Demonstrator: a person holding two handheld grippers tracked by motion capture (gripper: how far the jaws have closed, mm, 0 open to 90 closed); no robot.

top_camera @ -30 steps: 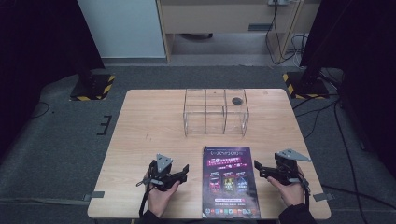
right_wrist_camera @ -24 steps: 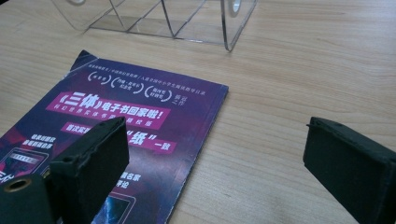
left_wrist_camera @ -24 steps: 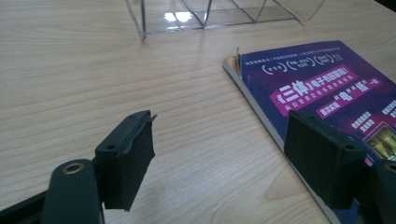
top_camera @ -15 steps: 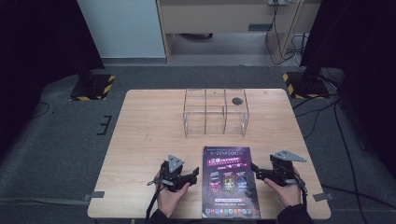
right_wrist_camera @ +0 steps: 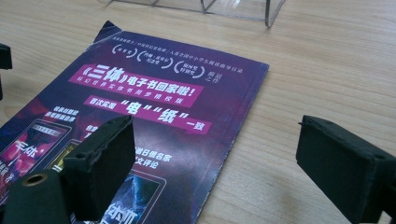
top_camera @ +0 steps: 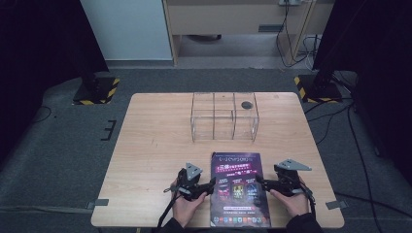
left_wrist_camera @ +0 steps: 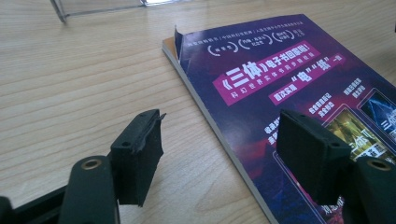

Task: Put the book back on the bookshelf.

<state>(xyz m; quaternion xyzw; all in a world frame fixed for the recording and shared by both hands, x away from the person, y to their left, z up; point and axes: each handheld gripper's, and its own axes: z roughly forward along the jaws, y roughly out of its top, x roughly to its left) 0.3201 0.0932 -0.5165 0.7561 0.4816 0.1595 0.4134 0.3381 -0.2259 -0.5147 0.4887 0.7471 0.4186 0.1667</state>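
Observation:
A purple magazine with white and pink print lies flat near the table's front edge, also seen close up. My left gripper is open at the magazine's left edge; one jaw stands over the wood and the other over the cover. My right gripper is open at the right edge, its jaws straddling that edge. A hand holds each gripper. The cover's far left corner curls up slightly.
A clear plastic rack with dividers stands at the table's far middle, with a small dark round object at its right end. The wooden table has bare wood on both sides of the magazine.
My left gripper has moved right, up to the magazine's left edge. The right gripper has shifted slightly left toward the right edge.

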